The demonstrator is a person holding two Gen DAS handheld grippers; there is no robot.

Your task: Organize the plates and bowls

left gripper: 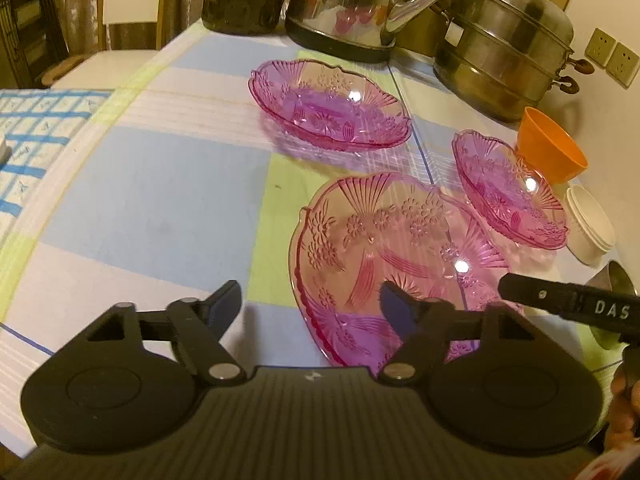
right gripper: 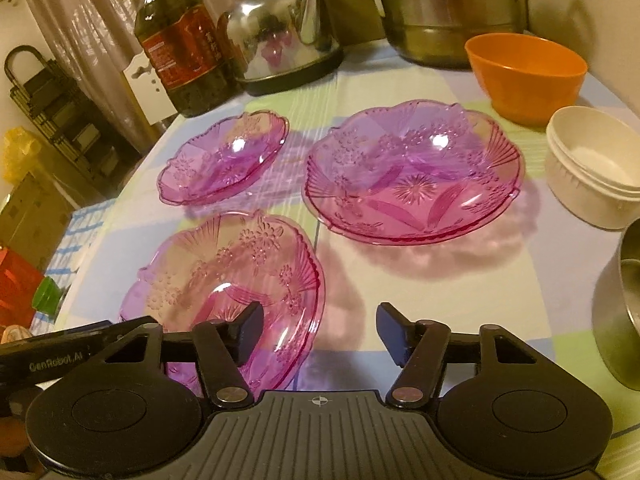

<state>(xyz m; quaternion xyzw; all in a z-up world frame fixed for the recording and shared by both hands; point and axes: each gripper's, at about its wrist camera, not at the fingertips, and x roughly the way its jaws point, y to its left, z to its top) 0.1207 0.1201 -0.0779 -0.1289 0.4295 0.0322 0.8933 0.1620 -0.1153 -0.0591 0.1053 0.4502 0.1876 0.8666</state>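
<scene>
Three pink patterned glass plates lie on the checked tablecloth. The nearest plate (left gripper: 380,248) (right gripper: 224,276) sits between my two grippers. My left gripper (left gripper: 314,304) is open and straddles that plate's left rim, one finger over the dish, the other over the cloth. My right gripper (right gripper: 320,326) is open and straddles the plate's right rim in the same way. No pad visibly presses on the glass. A larger pink plate (right gripper: 416,172) (left gripper: 508,188) lies further back to the right, and a smaller one (right gripper: 224,156) (left gripper: 328,106) further back to the left.
An orange bowl (right gripper: 524,76), stacked white bowls (right gripper: 592,164) and a steel bowl (right gripper: 620,308) line the right side. A kettle (right gripper: 280,36), an oil bottle (right gripper: 180,52) and a steamer pot (right gripper: 448,12) stand along the back. The table edge drops off to the left.
</scene>
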